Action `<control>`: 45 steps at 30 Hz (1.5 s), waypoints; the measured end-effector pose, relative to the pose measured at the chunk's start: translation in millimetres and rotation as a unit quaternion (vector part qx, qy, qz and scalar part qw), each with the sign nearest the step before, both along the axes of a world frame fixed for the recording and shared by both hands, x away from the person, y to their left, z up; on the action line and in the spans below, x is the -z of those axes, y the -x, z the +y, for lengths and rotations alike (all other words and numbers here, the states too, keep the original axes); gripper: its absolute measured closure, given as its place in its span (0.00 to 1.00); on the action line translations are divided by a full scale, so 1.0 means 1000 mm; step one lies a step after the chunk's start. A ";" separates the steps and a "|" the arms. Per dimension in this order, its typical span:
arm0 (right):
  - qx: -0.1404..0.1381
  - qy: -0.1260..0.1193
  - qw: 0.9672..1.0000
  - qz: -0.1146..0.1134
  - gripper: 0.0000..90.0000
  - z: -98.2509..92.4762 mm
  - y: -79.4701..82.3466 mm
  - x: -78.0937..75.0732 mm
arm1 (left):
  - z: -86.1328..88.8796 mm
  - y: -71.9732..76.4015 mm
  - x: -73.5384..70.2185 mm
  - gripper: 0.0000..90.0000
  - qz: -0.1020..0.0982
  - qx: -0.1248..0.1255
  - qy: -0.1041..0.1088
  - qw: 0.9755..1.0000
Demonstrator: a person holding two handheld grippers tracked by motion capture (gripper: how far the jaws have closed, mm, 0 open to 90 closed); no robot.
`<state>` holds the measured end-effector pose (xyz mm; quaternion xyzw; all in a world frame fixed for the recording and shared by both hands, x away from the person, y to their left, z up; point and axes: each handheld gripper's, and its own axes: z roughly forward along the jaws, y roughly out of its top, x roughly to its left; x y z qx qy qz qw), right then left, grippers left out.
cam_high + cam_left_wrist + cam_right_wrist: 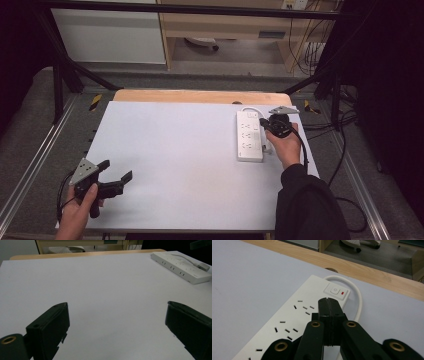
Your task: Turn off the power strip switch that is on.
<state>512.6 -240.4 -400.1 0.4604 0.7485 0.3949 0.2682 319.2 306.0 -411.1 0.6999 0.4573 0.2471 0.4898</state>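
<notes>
A white power strip (249, 136) lies flat on the pale grey bench (175, 165), at the far right part of it, its long side running away from the person. It is a long rectangular block with rows of small dark socket slots along its top. At its far end sits a square power button (334, 290) with a small red light (343, 293) beside it. A white cord (358, 298) leaves that far end and loops round along the strip's right side.

The right claw (266, 124) is held in the person's right hand (286, 145), which reaches in from the bottom right in a dark sleeve (307, 205). In the right gripper view the right claw (329, 305) has its two black jaws pressed together with nothing between them. Their tips hang over the far end of the strip, just short of the power button; whether they touch the strip's surface cannot be told.

The left claw (117, 176) is near the bench's front left corner, held in the person's left hand (79, 212), well apart from the power strip. In the left gripper view the left claw (117, 315) has its jaws spread wide and holds nothing, with bare bench between them. The power strip (181, 268) shows far off at the upper right of that view.
</notes>
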 end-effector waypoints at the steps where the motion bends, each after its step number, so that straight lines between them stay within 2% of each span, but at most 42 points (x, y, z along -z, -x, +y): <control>1: 0.000 0.002 1.000 0.001 1.00 0.000 0.000 0.001 | 0.000 0.000 0.000 0.06 0.000 0.000 0.000 1.000; 16: -0.003 0.005 1.000 0.016 1.00 0.005 -0.001 0.015 | 0.000 0.000 0.000 0.06 0.000 0.000 0.000 1.000; 45: -0.006 0.011 0.999 0.033 1.00 0.008 -0.001 0.027 | 0.000 0.000 0.000 0.06 0.000 0.001 0.000 1.000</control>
